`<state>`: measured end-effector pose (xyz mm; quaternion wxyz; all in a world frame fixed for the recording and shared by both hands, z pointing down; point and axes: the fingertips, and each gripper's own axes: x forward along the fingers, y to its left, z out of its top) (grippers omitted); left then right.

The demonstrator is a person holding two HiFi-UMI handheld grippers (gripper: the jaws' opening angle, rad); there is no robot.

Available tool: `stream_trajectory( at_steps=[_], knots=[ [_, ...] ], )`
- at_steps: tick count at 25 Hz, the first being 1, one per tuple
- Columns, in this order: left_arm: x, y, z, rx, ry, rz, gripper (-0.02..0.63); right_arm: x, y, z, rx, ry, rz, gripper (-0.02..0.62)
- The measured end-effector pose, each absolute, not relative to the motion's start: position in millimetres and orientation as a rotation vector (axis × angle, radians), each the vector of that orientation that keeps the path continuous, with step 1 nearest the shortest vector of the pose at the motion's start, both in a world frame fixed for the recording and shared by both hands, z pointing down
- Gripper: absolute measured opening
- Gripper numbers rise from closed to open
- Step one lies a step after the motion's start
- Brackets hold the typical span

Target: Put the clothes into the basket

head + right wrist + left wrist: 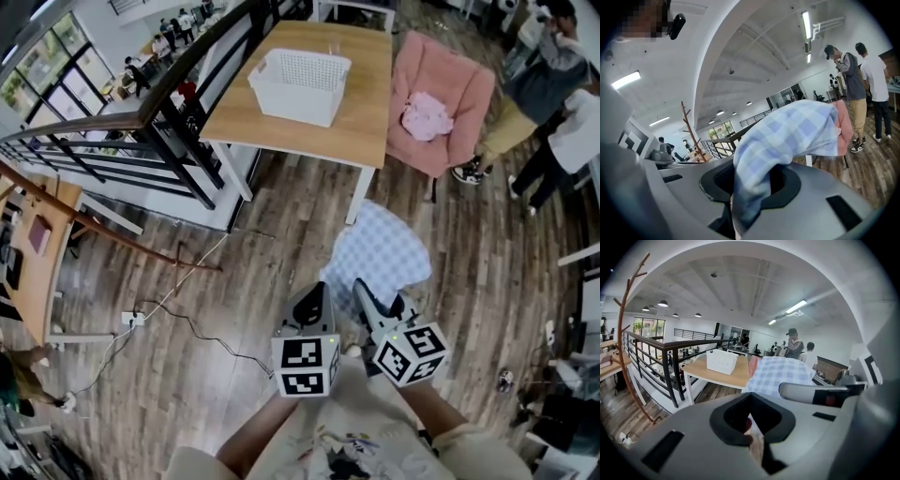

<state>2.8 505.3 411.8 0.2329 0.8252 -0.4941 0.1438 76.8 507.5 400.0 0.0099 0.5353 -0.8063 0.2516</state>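
So checked cloth (380, 251) hung above the floor (234, 309), pinched in right claw (364, 289), well apart from basket (298, 94) on table (367, 103); left claw (317, 295) was closed, apparently empty. Likely risk: one-claw pinch slipping, or dangling hem catching basket rim and spilling outside.

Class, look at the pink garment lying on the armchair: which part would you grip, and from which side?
Probably best: pinch a raised fold at the top of the pink garment, coming from above. It lies bunched on the seat, and the armchair rises beside it.
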Motion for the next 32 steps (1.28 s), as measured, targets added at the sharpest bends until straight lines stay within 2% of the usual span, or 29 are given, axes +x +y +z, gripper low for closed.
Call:
stream_trajectory(
  at_steps=[12, 25, 32],
  knots=[
    [-59, 478, 429, 2.243, -1.277, 0.398, 0.0, 15, 476, 421, 1.648, -2.491, 0.881, 0.106],
    [-60, 447, 436, 2.224, -1.255, 0.391, 0.0, 10, 436, 438, 1.607, -2.473, 0.959, 0.106],
    [-51, 385, 444, 2.195, -1.28, 0.398, 0.0, 17, 373, 438, 1.571, -2.507, 0.964, 0.106]
  ],
)
